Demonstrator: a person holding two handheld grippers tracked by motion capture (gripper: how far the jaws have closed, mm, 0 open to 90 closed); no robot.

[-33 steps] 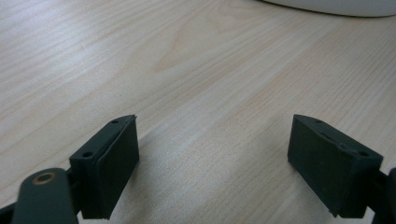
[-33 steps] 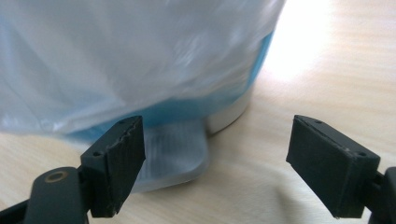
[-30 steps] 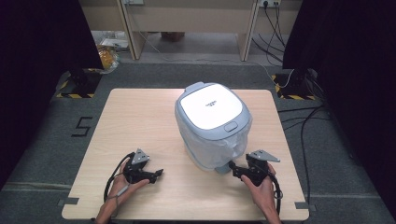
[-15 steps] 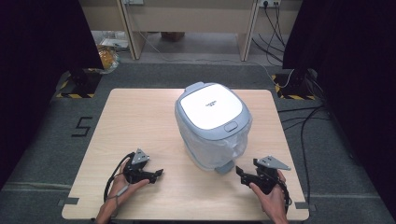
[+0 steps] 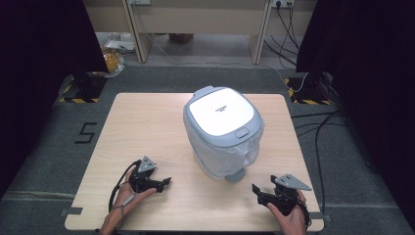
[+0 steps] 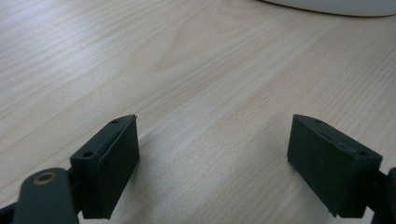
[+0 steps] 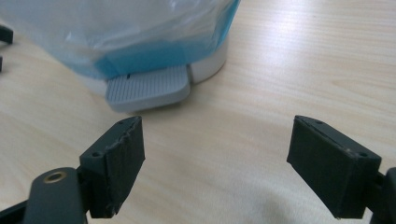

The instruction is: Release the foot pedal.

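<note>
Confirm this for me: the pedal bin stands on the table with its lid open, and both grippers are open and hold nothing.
One thing is wrong: the lid is shut, lying flat on the pedal bin, as the high view shows. The rest holds: the bin stands on the table, and the left gripper and right gripper are open and hold nothing.

My right gripper (image 5: 258, 191) sits jaws wide, bare table (image 5: 147, 122) between it and the grey pedal (image 7: 148, 87), nothing blocking. The pedal bin (image 5: 222, 129) stands mid-table, walling off the centre. Left gripper (image 5: 164, 182), jaws apart, faces open wood; the bin's base (image 6: 327, 4) is well ahead. Free lanes run along the near edge and the left side.
</note>
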